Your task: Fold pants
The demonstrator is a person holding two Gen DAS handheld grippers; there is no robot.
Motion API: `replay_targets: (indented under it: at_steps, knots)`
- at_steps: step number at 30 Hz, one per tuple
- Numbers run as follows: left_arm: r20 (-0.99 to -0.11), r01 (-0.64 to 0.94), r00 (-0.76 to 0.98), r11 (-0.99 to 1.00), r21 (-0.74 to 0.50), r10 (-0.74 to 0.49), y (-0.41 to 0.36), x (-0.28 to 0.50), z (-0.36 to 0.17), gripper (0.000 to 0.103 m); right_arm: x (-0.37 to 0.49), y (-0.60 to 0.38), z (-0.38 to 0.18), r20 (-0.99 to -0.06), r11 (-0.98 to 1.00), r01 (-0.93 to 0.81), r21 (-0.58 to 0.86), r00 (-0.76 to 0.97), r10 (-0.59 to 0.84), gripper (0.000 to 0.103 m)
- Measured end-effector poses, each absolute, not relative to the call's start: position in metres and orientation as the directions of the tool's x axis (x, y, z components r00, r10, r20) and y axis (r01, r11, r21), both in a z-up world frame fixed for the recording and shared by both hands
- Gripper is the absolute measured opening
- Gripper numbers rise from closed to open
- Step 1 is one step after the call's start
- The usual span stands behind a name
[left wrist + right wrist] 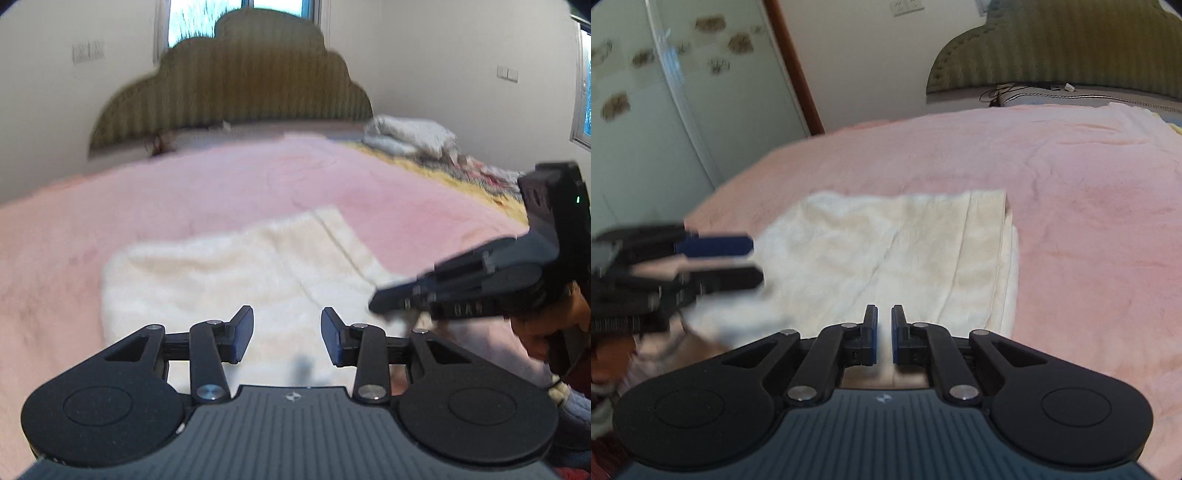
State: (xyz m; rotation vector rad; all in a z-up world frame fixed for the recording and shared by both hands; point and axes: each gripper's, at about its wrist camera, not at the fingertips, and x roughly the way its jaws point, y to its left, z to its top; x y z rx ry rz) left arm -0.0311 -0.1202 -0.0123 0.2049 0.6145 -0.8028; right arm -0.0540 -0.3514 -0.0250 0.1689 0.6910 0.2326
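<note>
Soft cream fleece pants [886, 251] lie folded on a pink blanket [1071, 177]; left gripper [287, 334] spread, right gripper [884, 334] slightly parted, best pinched at six-o'clock edge.

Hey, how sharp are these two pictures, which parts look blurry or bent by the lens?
Left wrist view: the cream pants and headboard are smeared by motion blur; the left tongs stay crisp. Right wrist view: the pants' folds are sharper, but the left tongs at the frame's left edge are streaked. Both views: fisheye bows the pink blanket and darkens the corners.
</note>
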Motion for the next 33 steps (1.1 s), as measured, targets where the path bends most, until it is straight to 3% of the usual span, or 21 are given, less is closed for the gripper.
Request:
replay_targets:
  at_steps: [3, 6, 11, 14, 15, 16, 18, 22, 33]
  knots:
    - [-0.614, 0.721, 0.538, 0.693, -0.021, -0.578, -0.124, -0.036, -0.026, 0.044, -0.058, -0.356, -0.022, -0.6, 0.954, -0.109, 0.277, 0.756, 0.261, 0.007]
    - [-0.545, 0.681, 0.607, 0.732, -0.019, -0.578, -0.116, -0.039, -0.017, 0.046, -0.067, -0.345, -0.011, -0.583, 0.962, -0.139, 0.236, 0.772, 0.255, 0.008]
    - [-0.547, 0.569, 0.685, 0.822, -0.012, -0.482, -0.109, -0.022, -0.002, 0.072, -0.066, -0.34, -0.02, -0.625, 0.973, -0.126, 0.192, 0.749, 0.22, 0.008]
    - [-0.569, 0.505, 0.705, 0.863, -0.015, -0.423, -0.104, -0.016, 0.0, 0.075, -0.07, -0.335, -0.006, -0.575, 0.974, -0.102, 0.201, 0.793, 0.201, 0.016]
    - [-0.581, 0.488, 0.702, 0.872, -0.029, -0.412, -0.102, -0.013, -0.001, 0.075, -0.071, -0.333, -0.003, -0.563, 0.973, -0.103, 0.205, 0.801, 0.203, 0.027]
    - [-0.592, 0.473, 0.696, 0.88, -0.046, -0.405, -0.1, -0.011, -0.002, 0.075, -0.071, -0.331, -0.001, -0.556, 0.973, -0.108, 0.205, 0.805, 0.207, 0.047]
    - [-0.614, 0.443, 0.689, 0.894, -0.064, -0.385, -0.097, -0.007, -0.004, 0.075, -0.071, -0.325, -0.002, -0.551, 0.978, -0.121, 0.171, 0.811, 0.196, 0.069]
    - [-0.633, 0.398, 0.705, 0.917, -0.023, -0.321, -0.096, -0.005, -0.008, 0.075, -0.07, -0.316, -0.007, -0.574, 0.99, -0.111, 0.088, 0.806, 0.142, 0.069]
    - [-0.657, 0.372, 0.704, 0.928, 0.016, -0.271, -0.093, -0.002, -0.011, 0.076, -0.07, -0.326, -0.011, -0.581, 0.99, -0.087, 0.112, 0.802, 0.136, 0.069]
